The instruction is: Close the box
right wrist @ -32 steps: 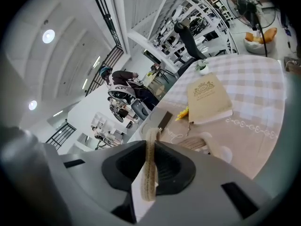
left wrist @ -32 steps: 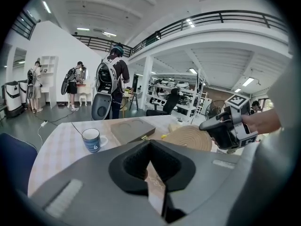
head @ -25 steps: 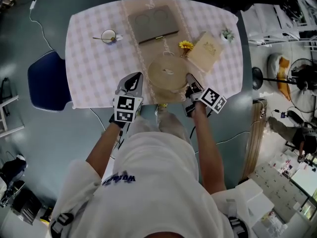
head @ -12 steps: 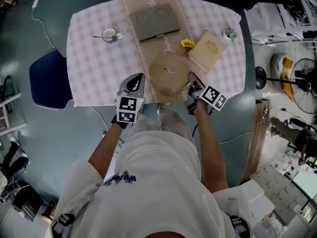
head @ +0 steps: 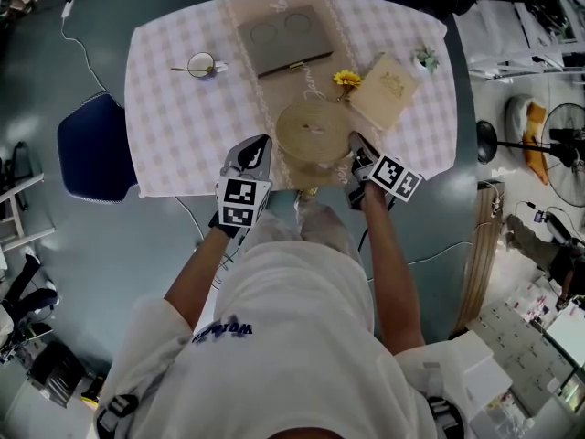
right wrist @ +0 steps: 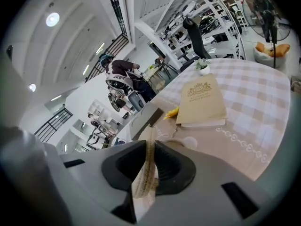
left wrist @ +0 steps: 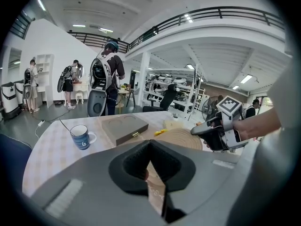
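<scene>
A round woven box [head: 313, 133] sits near the front edge of the surface [head: 174, 126], on the pale runner down the middle of the checked cloth, directly in front of the person. The right hand-held gripper [head: 356, 144] is at the box's right side. Its jaws are closed partway onto the woven rim, which stands edge-on between them in the right gripper view. The left hand-held gripper [head: 254, 146] is just beside the box's left side, tilted downward and apart from it. Its jaws stand slightly apart with only the patterned cloth showing through the narrow gap, so it holds nothing. Beyond the box, at the far side of the surface, lies a flat grey case [head: 283, 37] with two round dents in its top and a small clasp on the edge facing the box. Left of that case, and well apart from the box, stands a blue cup [head: 200, 64]. Behind and to the right of the box lies a cream book [head: 388, 90], with a yellow flower [head: 345, 79] between the book and the box. A small potted plant [head: 423, 59] stands just past the book. A blue chair [head: 90, 149] stands off the surface's left end.
</scene>
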`<state>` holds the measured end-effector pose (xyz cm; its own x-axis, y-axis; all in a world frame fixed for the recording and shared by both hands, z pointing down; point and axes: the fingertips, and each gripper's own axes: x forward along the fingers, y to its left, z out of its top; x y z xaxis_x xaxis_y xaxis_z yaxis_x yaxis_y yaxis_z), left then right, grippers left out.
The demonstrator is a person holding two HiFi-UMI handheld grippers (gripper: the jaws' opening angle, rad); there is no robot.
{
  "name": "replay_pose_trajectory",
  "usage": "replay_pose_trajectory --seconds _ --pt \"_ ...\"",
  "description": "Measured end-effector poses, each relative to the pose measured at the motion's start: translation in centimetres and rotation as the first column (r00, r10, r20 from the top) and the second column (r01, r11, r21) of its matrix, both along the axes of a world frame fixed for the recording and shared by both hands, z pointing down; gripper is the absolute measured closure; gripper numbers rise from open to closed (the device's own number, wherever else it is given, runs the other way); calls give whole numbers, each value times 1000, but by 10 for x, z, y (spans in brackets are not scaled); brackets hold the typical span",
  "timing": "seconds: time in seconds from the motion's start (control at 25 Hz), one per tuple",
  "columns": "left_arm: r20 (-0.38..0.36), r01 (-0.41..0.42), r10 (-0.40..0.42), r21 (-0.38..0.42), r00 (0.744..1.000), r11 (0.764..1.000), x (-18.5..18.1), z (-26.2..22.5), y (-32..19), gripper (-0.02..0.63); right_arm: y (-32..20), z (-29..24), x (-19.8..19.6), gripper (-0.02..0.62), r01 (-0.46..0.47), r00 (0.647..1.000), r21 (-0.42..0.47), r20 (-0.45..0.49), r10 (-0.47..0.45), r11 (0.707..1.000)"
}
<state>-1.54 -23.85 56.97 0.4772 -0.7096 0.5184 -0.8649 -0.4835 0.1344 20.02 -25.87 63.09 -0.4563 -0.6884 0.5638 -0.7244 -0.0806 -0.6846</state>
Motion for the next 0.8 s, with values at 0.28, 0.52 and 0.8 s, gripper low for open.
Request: replay_pose_trajectory --seconds 0.28,0.52,0.8 --pt "3 -15 15 -7 1000 1000 8 1 -1 604 1 8 4 534 9 1000 -12 -25 -9 1000" --pt "3 -33 33 -11 999 999 15 0 -2 604 3 19 9 532 16 998 -25 -52 -17 1000" --pt "10 -37 37 -14 999 999 15 4 -2 604 3 27 11 532 24 997 -34 -76 -27 999"
